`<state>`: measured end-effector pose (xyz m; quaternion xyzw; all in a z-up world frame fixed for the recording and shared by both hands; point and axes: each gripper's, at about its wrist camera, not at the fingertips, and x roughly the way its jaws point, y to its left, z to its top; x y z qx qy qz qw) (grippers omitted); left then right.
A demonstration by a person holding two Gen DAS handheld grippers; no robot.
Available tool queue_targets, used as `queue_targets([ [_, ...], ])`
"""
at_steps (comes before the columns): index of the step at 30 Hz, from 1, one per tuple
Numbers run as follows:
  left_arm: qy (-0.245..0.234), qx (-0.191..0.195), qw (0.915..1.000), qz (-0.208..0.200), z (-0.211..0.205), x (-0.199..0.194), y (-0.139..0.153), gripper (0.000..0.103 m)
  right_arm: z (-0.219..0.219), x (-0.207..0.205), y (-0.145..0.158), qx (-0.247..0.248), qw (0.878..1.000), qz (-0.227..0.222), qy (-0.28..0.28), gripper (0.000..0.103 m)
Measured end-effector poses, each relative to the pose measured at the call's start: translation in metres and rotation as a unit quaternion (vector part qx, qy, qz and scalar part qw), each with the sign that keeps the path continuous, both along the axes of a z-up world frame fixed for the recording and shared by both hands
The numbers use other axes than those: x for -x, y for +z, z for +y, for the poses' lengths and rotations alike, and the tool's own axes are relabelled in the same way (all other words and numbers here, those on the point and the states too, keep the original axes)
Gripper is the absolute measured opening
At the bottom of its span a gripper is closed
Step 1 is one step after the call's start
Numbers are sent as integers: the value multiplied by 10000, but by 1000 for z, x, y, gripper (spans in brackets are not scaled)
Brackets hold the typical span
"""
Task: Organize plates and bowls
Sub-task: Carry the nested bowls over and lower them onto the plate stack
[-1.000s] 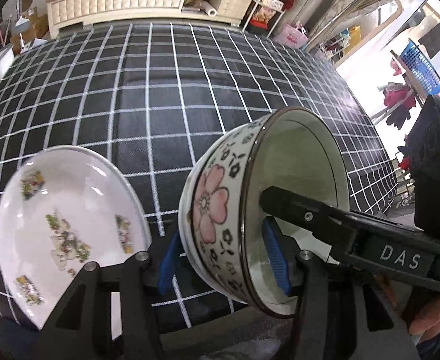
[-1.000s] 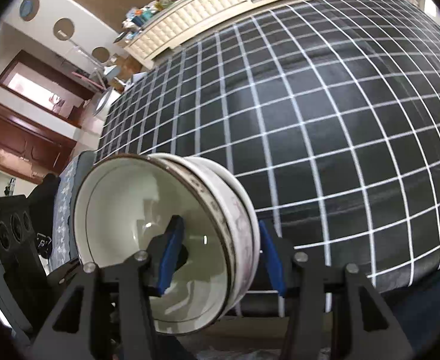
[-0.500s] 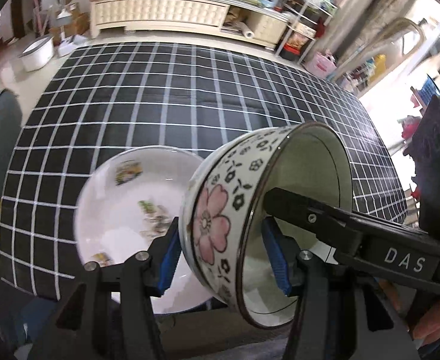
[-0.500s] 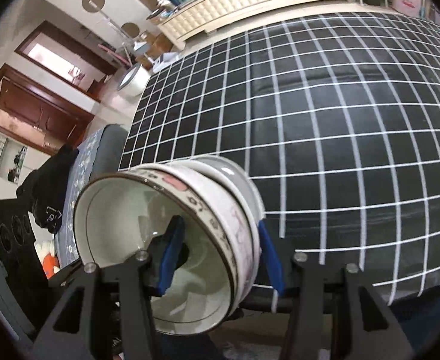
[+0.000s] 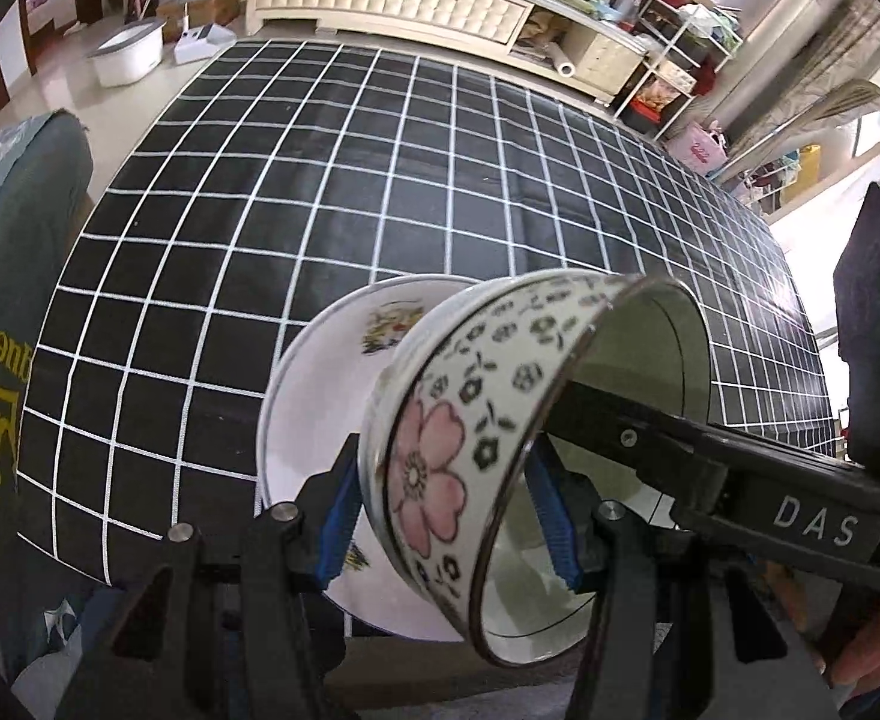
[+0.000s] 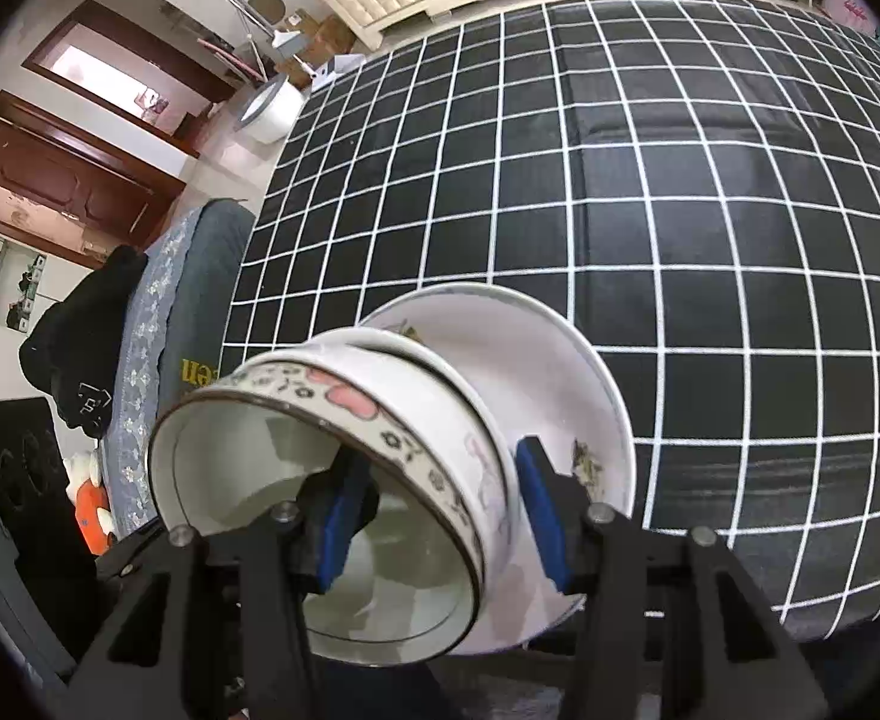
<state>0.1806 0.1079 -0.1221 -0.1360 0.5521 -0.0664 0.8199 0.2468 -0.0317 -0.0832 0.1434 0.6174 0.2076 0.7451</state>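
Observation:
A white bowl (image 5: 470, 438) with pink flowers and a dark rim is held on its side between both grippers. My left gripper (image 5: 449, 516) is shut on its wall, one pad outside, one inside. My right gripper (image 6: 437, 516) is shut on the same stacked bowls (image 6: 392, 420) from the opposite side; its finger (image 5: 710, 468) crosses the bowl's mouth in the left wrist view. A white plate (image 5: 320, 420) with small floral prints lies on the black grid tablecloth (image 5: 380, 192) just behind the bowls; it also shows in the right wrist view (image 6: 536, 372).
The checked table (image 6: 680, 180) stretches away beyond the plate. A dark cushioned chair (image 6: 200, 276) with clothing stands at the table's left end. A cream cabinet (image 5: 392, 0), a white tub (image 5: 125, 54) and cluttered shelves (image 5: 680, 48) lie beyond the far edge.
Both grippers carried the bowls leftward along the table's near edge. The floral plate, earlier off to the left, now sits directly behind the bowls.

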Motion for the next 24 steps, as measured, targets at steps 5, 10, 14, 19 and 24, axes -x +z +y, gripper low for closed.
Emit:
queue_targets([
  [5, 57, 60, 9999, 120, 3, -9, -9, 50, -1, -2, -7, 61, 9999, 110, 24, 53],
  [10, 114, 187, 9996, 157, 6, -12, -12, 50, -5, -6, -12, 91, 9998, 191, -14, 53],
  [14, 62, 153, 9998, 111, 3, -14, -11, 48, -7, -7, -11, 86, 9999, 120, 33, 52],
  [19, 124, 324, 9993, 163, 10, -19, -19, 50, -3, -8, -10, 134, 9998, 40, 108, 51],
  [24, 69, 298, 9995, 97, 10, -17, -20, 50, 0, -7, -10, 167, 9998, -54, 123, 52],
])
